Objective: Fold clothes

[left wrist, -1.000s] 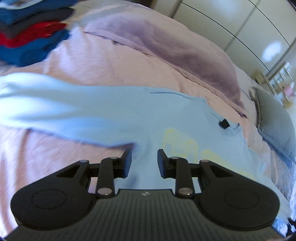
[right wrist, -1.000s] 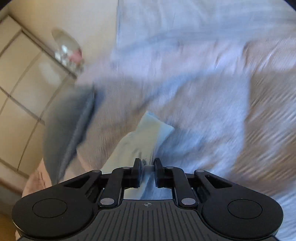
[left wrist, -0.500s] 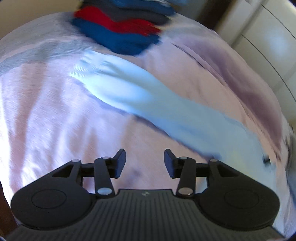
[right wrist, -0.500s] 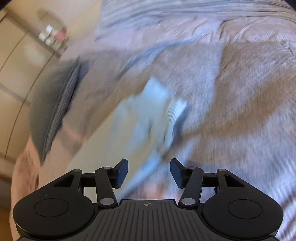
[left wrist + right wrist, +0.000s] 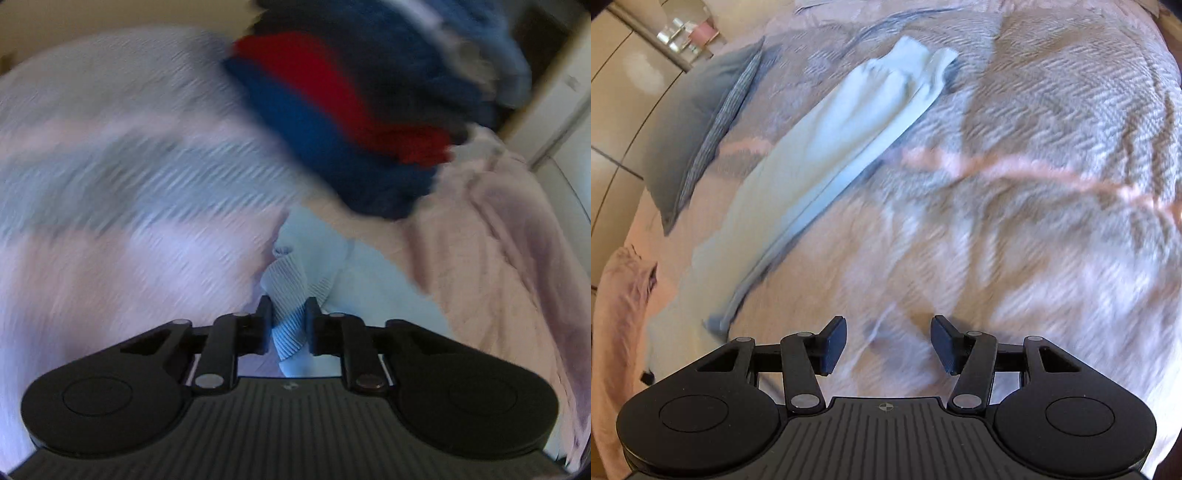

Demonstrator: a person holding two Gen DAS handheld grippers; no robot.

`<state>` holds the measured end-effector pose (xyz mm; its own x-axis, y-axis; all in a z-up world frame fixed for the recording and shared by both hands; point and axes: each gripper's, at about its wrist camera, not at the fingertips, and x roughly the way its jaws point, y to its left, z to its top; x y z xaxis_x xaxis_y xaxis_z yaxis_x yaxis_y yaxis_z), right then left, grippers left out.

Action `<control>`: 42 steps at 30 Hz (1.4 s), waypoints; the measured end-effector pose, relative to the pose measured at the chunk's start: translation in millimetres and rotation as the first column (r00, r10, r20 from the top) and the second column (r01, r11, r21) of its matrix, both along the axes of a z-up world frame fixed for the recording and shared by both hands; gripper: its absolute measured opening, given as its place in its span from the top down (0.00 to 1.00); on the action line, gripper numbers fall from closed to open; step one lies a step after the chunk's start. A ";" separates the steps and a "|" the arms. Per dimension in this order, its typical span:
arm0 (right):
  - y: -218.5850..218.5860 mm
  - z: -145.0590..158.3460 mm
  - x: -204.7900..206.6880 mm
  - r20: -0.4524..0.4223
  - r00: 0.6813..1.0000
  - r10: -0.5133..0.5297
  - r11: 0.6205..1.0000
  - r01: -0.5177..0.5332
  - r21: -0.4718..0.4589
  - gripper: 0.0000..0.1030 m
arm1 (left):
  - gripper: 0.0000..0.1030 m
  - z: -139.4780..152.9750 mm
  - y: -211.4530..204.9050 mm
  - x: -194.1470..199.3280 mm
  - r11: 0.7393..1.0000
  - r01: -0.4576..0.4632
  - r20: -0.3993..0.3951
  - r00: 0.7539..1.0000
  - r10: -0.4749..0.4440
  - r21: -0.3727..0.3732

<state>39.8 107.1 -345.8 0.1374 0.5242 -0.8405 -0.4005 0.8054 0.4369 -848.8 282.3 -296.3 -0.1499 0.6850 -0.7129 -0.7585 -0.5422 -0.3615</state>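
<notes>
A light blue sweatshirt lies on the pink-grey bedspread. In the left wrist view my left gripper (image 5: 288, 317) is shut on the ribbed cuff (image 5: 290, 291) of one sleeve (image 5: 332, 266). In the right wrist view the other sleeve (image 5: 834, 147) lies stretched out diagonally, its ribbed cuff (image 5: 934, 70) far from me. My right gripper (image 5: 888, 343) is open and empty above the bedspread (image 5: 1034, 184), to the right of that sleeve's near end.
A stack of folded clothes (image 5: 351, 122) in blue, red and dark colours sits on the bed just beyond the left gripper. A grey pillow (image 5: 698, 122) lies at the left of the right wrist view. Wardrobe doors (image 5: 617, 92) stand beyond it.
The left gripper swung left along the sleeve to its cuff and shut on it. The right gripper let go of the other sleeve, opened and pulled back.
</notes>
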 end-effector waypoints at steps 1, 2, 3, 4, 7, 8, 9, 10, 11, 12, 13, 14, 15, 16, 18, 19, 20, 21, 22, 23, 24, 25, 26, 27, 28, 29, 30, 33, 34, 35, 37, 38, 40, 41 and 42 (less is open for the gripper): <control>0.8 -0.1 -9.5 0.002 1.000 -0.001 1.000 0.001 -0.006 0.47 | 0.88 12.5 1.6 1.4 0.997 0.048 -0.042 0.998 -0.046 0.054; 1.2 -0.4 -17.9 0.004 1.000 -0.001 1.000 0.001 -0.011 0.47 | 0.88 22.9 2.5 0.7 0.991 0.093 -0.088 0.993 -0.084 0.098; 0.0 -1.1 -22.5 0.002 1.000 0.005 1.000 -0.004 -0.009 0.47 | 0.87 29.9 3.6 -1.8 0.983 0.134 -0.131 0.984 -0.117 0.124; -1.1 -1.7 -27.1 0.000 1.000 0.010 1.000 -0.010 -0.008 0.47 | 0.86 36.9 4.6 -4.2 0.973 0.175 -0.176 0.973 -0.148 0.149; -4.6 -3.7 -41.0 -0.006 1.000 0.026 1.000 -0.026 -0.004 0.47 | 0.81 13.4 14.5 -14.4 0.964 0.264 -0.256 0.934 -0.249 0.027; -5.7 -4.4 -45.6 -0.007 0.999 0.032 0.999 -0.032 -0.002 0.47 | 0.77 -2.8 16.3 -18.0 0.964 0.261 -0.250 0.932 -0.264 -0.045; -7.3 -4.8 -49.8 -0.010 0.999 0.037 0.999 -0.037 -0.001 0.47 | 0.76 -16.8 14.8 -20.0 0.964 0.248 -0.244 0.933 -0.264 -0.096; -10.1 -4.3 -52.3 -0.014 0.999 0.042 0.999 -0.042 0.002 0.47 | 0.75 -22.3 12.0 -19.0 0.964 0.236 -0.249 0.933 -0.260 -0.120; -12.6 -3.0 -54.0 -0.018 0.999 0.051 0.999 -0.051 0.003 0.47 | 0.73 -19.2 7.9 -15.0 0.967 0.227 -0.266 0.931 -0.250 -0.116; -15.8 -0.5 -54.1 -0.023 0.998 0.067 0.998 -0.067 0.005 0.47 | 0.72 -14.0 1.9 -10.0 0.969 0.217 -0.260 0.935 -0.241 -0.116; -18.8 2.5 -53.8 -0.030 0.996 0.088 0.996 -0.088 0.008 0.47 | 0.72 -6.7 -6.1 -4.0 0.970 0.208 -0.229 0.946 -0.232 -0.122; -22.0 5.8 -52.7 -0.036 0.993 0.116 0.993 -0.115 0.012 0.47 | 0.73 0.6 -14.1 2.0 0.972 0.199 -0.198 0.955 -0.222 -0.128; -25.1 9.1 -51.0 -0.041 0.988 0.146 0.989 -0.145 0.012 0.47 | 0.73 7.9 -22.1 8.0 0.973 0.191 -0.167 0.963 -0.212 -0.134; -29.3 12.5 -49.9 -0.049 0.982 0.181 0.983 -0.180 0.017 0.46 | 0.73 14.1 -32.2 17.3 0.966 0.224 -0.108 0.965 -0.239 -0.131; -38.2 18.0 -51.1 -0.062 0.967 0.245 0.969 -0.244 0.036 0.40 | 0.74 22.0 -56.6 46.1 0.918 0.384 0.056 0.923 -0.380 -0.097; -43.8 19.9 -52.8 -0.068 0.958 0.278 0.960 -0.275 0.051 0.36 | 0.72 22.7 -68.4 66.0 0.875 0.478 0.123 0.876 -0.467 -0.082; -49.8 20.3 -54.8 -0.080 0.947 0.311 0.950 -0.305 0.071 0.35 | 0.69 23.4 -80.3 85.9 0.823 0.565 0.188 0.816 -0.547 -0.059; -55.8 20.2 -57.0 -0.091 0.935 0.342 0.938 -0.334 0.089 0.35 | 0.67 20.5 -91.2 104.7 0.776 0.629 0.236 0.762 -0.603 -0.048; -61.6 18.4 -59.5 -0.105 0.923 0.369 0.928 -0.360 0.102 0.34 | 0.64 14.0 -101.2 122.3 0.740 0.670 0.268 0.723 -0.636 -0.051; -66.0 15.0 -61.3 -0.112 0.915 0.388 0.920 -0.377 0.111 0.34 | 0.61 7.5 -111.1 139.9 0.702 0.710 0.301 0.681 -0.667 -0.052; -69.5 10.0 -62.6 -0.111 0.912 0.396 0.916 -0.385 0.110 0.34 | 0.60 1.0 -121.1 157.6 0.662 0.748 0.334 0.637 -0.695 -0.051; -73.1 5.1 -64.0 -0.109 0.908 0.404 0.913 -0.393 0.109 0.34 | 0.59 -6.8 -129.6 172.0 0.637 0.768 0.355 0.616 -0.704 -0.068; -76.9 0.2 -65.2 -0.108 0.905 0.411 0.910 -0.400 0.110 0.34 | 0.58 -15.8 -136.6 183.2 0.629 0.770 0.365 0.619 -0.696 -0.106; -81.5 -4.1 -66.1 -0.105 0.904 0.415 0.907 -0.402 0.123 0.34 | 0.58 -23.3 -143.7 192.6 0.626 0.767 0.362 0.629 -0.688 -0.141; -85.9 -7.9 -67.2 -0.103 0.901 0.422 0.903 -0.407 0.136 0.35 | 0.59 -26.7 -150.9 197.7 0.636 0.756 0.348 0.644 -0.682 -0.154; -89.2 -9.6 -68.9 -0.100 0.893 0.438 0.894 -0.421 0.151 0.42 | 0.63 -27.8 -158.0 200.3 0.650 0.745 0.336 0.657 -0.675 -0.150; -91.4 -9.9 -70.5 -0.092 0.883 0.460 0.882 -0.443 0.159 0.61 | 0.70 -28.5 -164.3 202.7 0.655 0.742 0.336 0.659 -0.673 -0.144; -98.1 -4.4 -73.8 -0.054 0.841 0.539 0.834 -0.522 0.179 0.96 | 0.99 -20.2 -183.6 201.9 0.660 0.746 0.293 0.654 -0.697 -0.094; -103.1 -0.9 -73.4 -0.038 0.835 0.549 0.824 -0.533 0.193 0.96 | 0.99 -13.1 -190.5 200.4 0.656 0.752 0.260 0.647 -0.717 -0.060; -108.1 2.6 -73.0 -0.022 0.829 0.559 0.813 -0.543 0.208 0.96 | 0.98 -9.3 -197.4 199.4 0.652 0.757 0.225 0.644 -0.731 -0.049; -117.5 7.4 -72.4 0.002 0.816 0.577 0.795 -0.562 0.229 0.96 | 0.96 -16.5 -207.3 198.0 0.663 0.742 0.194 0.667 -0.719 -0.099; -119.0 0.0 -72.8 -0.023 0.810 0.585 0.796 -0.569 0.204 0.96 | 0.95 -23.8 -209.1 198.8 0.670 0.730 0.198 0.683 -0.703 -0.137; -116.0 -12.3 -80.1 -0.028 0.782 0.623 0.781 -0.620 0.077 0.91 | 0.92 -25.0 -210.8 204.7 0.686 0.706 0.161 0.708 -0.687 -0.176; -115.2 -3.0 -86.1 0.029 0.768 0.640 0.767 -0.640 0.029 0.81 | 0.92 -13.8 -213.4 212.2 0.692 0.695 0.111 0.716 -0.689 -0.193; -114.5 6.3 -92.1 0.085 0.750 0.656 0.753 -0.657 -0.020 0.74 | 0.92 0.9 -218.3 221.0 0.700 0.686 0.042 0.719 -0.693 -0.197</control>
<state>-52.3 -7.3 -339.4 -0.1768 0.5197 -0.8359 -0.8634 0.3259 0.3853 -627.8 64.0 -295.5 0.2862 0.4618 -0.8396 -0.9564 0.0845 -0.2795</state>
